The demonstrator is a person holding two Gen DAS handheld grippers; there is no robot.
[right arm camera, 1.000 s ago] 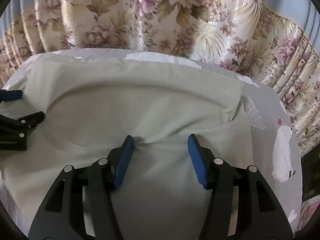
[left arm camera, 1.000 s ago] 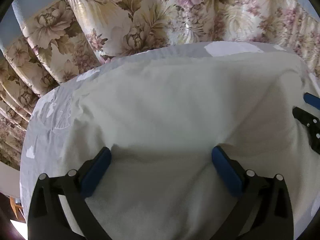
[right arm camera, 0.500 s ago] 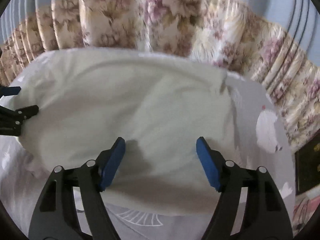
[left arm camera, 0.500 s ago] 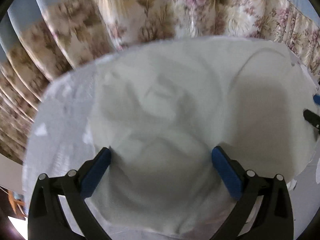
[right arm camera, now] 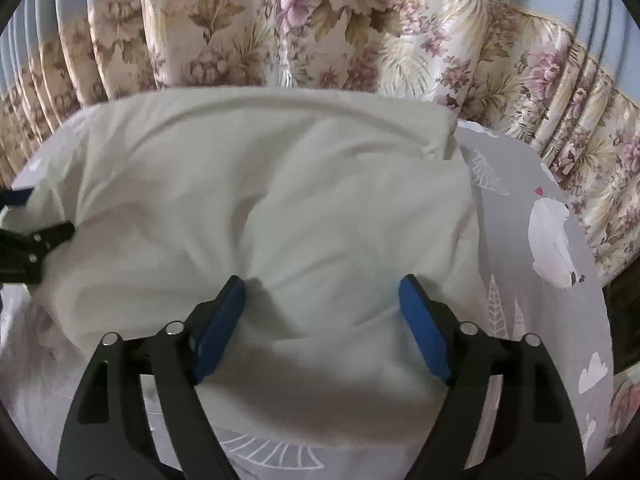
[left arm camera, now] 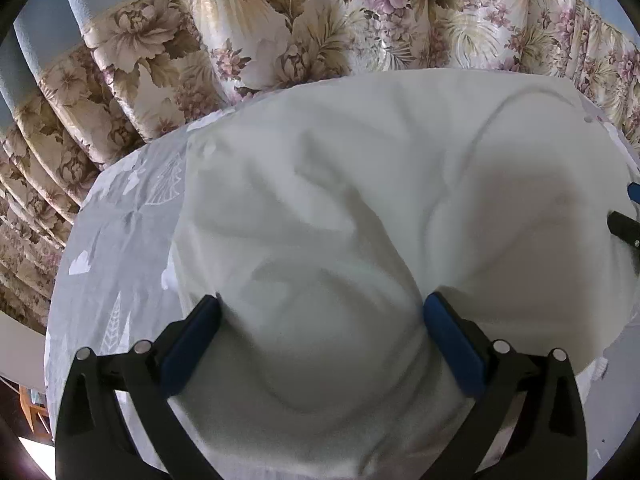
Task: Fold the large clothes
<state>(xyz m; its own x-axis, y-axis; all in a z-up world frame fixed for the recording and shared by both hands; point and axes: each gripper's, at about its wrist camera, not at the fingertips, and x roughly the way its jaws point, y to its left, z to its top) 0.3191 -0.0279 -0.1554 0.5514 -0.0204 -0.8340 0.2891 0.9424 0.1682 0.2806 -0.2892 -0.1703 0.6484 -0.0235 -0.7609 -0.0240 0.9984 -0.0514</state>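
A cream-white garment (left arm camera: 360, 200) lies rumpled in a thick folded pile on a grey printed bedsheet (left arm camera: 120, 248). My left gripper (left arm camera: 320, 300) hovers over its near part, open, blue pads wide apart, with cloth bulging between them but not pinched. In the right wrist view the same garment (right arm camera: 260, 180) fills the middle. My right gripper (right arm camera: 322, 280) is over its near edge, jaws opening, with cloth lying loose between the pads. Each gripper shows at the edge of the other's view: the right gripper (left arm camera: 626, 228) and the left gripper (right arm camera: 36, 240).
A floral curtain (left arm camera: 320, 20) hangs close behind the bed's far edge. The grey bedsheet (right arm camera: 540, 320) carries white bear and tree prints and shows at both sides of the garment. Dark furniture (right arm camera: 624, 312) stands at the right, a wooden piece (left arm camera: 30, 412) low at the left.
Both grippers have drawn back toward the garment's near edge, which now shows with sheet below it. The right gripper's jaws have widened and let go of the pinched cloth. The left jaws stayed wide.
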